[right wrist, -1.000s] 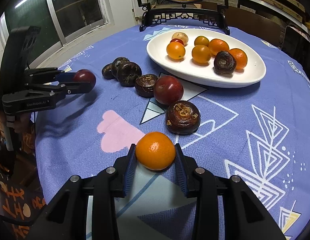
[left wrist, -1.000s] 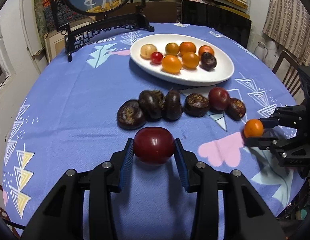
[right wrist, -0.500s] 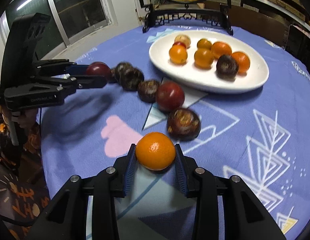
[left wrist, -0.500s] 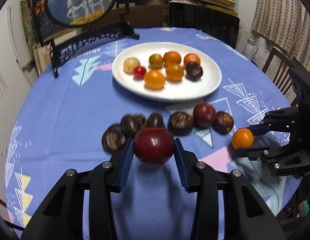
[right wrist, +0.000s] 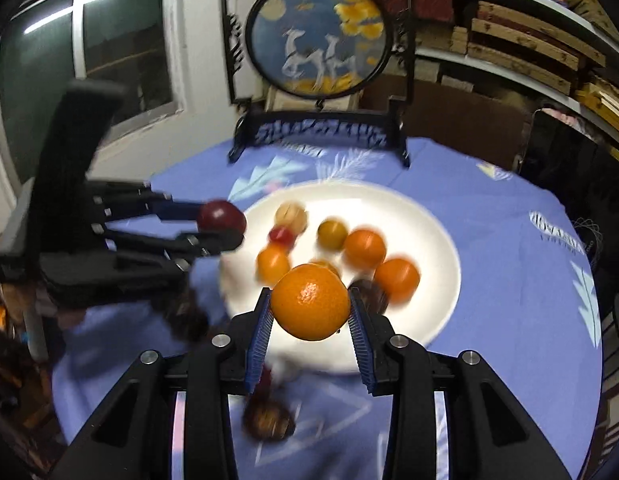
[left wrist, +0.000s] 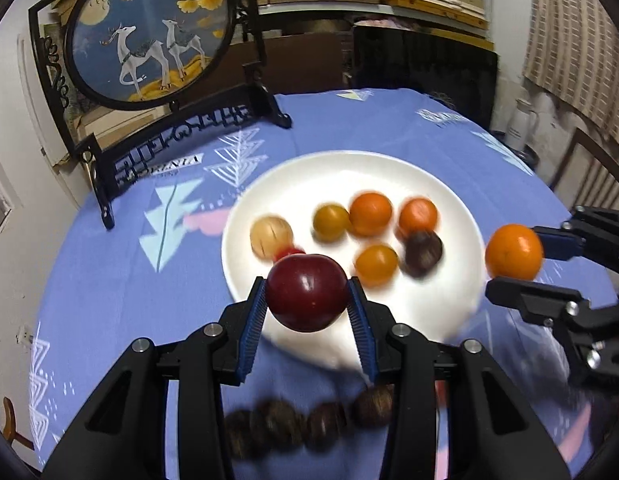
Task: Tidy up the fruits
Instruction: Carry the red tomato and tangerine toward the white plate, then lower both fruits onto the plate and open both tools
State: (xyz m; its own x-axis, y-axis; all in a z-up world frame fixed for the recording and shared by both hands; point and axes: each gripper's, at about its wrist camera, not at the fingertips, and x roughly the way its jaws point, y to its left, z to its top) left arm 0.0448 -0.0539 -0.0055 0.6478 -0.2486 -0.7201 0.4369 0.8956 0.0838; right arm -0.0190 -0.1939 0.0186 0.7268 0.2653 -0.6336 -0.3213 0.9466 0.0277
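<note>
My left gripper [left wrist: 307, 300] is shut on a dark red plum [left wrist: 306, 293] and holds it in the air over the near left rim of the white oval plate [left wrist: 461, 216]. My right gripper [right wrist: 310, 308] is shut on an orange [right wrist: 310, 301], held above the plate's near edge [right wrist: 441, 240]. Each gripper shows in the other's view: the right one with its orange [left wrist: 514, 251], the left one with its plum [right wrist: 222, 216]. Several orange, yellow, red and dark fruits lie on the plate.
A row of dark brown fruits [left wrist: 297, 426] lies on the blue cloth below my left gripper, and one more [right wrist: 269, 420] under my right. A round framed deer picture on a black stand [left wrist: 149, 32] is at the table's far edge.
Both grippers have lifted and moved forward with their fruits, from low over the cloth near the dark fruits to above the plate's near rim. The views are motion-blurred.
</note>
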